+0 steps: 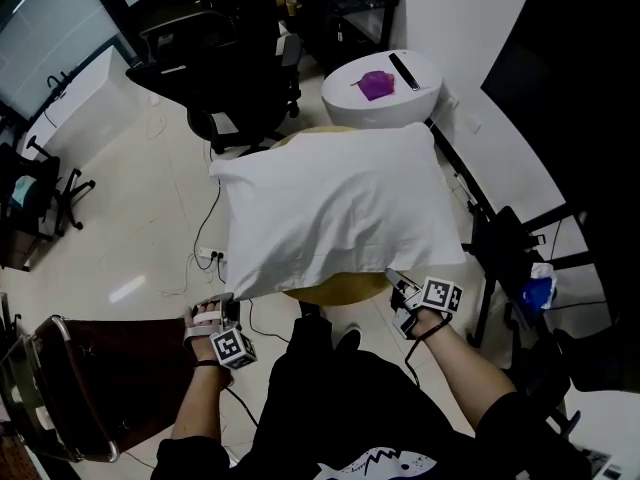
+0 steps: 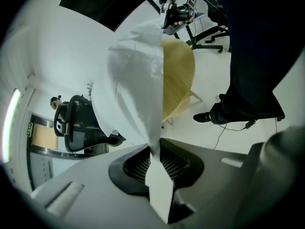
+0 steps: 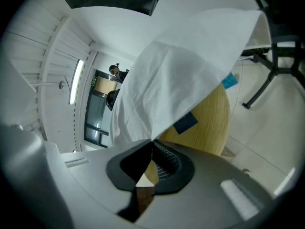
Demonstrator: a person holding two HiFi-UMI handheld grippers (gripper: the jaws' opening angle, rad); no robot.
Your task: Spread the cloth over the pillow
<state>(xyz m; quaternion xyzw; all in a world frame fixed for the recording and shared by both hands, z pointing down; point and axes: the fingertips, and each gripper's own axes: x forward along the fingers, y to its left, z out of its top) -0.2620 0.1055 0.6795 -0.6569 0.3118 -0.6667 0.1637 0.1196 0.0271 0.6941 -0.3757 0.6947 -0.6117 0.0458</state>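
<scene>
In the head view, white cloth [image 1: 335, 208] across the middle of the frame, draped over a round wooden table [image 1: 352, 289] with only slivers of wood showing at the near and far edges. At lower left, left gripper [image 1: 212, 313] just under the cloth's near left corner; at lower right of centre, right gripper [image 1: 398, 290] at the near right corner. Both at the near hem, well apart, one per corner, with the cloth stretching away toward the top of the frame. In the left gripper view, left gripper [image 2: 153, 151] clenched on the cloth [image 2: 128, 89]: a narrow fold pinched between the jaws at lower centre, fanning up and left into a broad sheet, with the table [image 2: 178, 75] to its right and the right gripper [image 2: 174, 8] small at the top edge, holding the far end of the same hem. In the right gripper view, right gripper [image 3: 151, 144] closed tight on a thin corner of the cloth [image 3: 181, 80], which rises from the jaw tips toward the upper right over the table [image 3: 209, 123]. Beyond the cloth in the head view, a white stool [image 1: 420, 98] at upper centre and a black office chair [image 1: 215, 58] at upper left.
</scene>
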